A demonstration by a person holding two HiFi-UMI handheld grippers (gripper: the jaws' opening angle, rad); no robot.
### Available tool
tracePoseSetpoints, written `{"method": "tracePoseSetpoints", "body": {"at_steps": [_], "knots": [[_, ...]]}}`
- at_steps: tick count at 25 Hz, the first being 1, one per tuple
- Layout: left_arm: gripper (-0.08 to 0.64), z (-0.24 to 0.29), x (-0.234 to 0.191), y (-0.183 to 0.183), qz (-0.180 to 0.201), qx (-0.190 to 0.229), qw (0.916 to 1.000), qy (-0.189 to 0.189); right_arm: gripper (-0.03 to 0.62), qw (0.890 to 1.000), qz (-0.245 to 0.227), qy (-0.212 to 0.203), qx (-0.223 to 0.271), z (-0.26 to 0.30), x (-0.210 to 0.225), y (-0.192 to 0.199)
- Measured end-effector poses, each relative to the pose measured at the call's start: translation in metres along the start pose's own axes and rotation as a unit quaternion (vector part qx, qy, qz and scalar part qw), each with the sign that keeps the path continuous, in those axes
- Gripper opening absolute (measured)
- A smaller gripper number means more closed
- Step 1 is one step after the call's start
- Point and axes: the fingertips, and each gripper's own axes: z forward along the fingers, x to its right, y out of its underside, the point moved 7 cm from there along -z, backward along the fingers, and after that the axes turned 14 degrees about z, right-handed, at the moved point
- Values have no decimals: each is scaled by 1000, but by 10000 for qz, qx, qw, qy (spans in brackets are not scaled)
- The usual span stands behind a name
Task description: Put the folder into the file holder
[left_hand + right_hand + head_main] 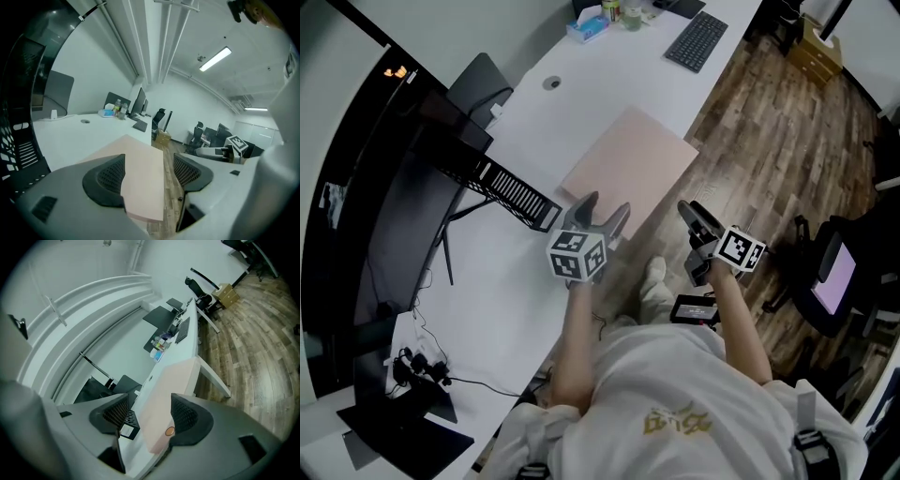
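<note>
Pink folder (pixel 630 164) flat on white desk (pixel 525 281), at its edge. Black mesh file holder (pixel 511 192) just left of it. L gripper (pixel 607 206) at folder's near corner, jaws apart. R gripper (pixel 692 214) off desk, over wood floor (pixel 787 141).

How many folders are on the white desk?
1. The pink folder lies flat at the desk edge, its near corner between the open jaws of the left gripper. More could be hidden.

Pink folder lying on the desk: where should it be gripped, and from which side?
Take the pink folder by its near corner, coming from the desk's front edge. It lies flat, so it can't be pinched elsewhere; that corner seems to overhang the edge, leaving room below for one jaw. The open left gripper brackets it.
</note>
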Motion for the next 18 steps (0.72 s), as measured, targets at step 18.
{"method": "tracePoseSetpoints", "body": {"at_steps": [18], "knots": [[341,88,-32,20,546,-1530,9867,62,296,9937,1015,219,-424,63,78,-26]]}}
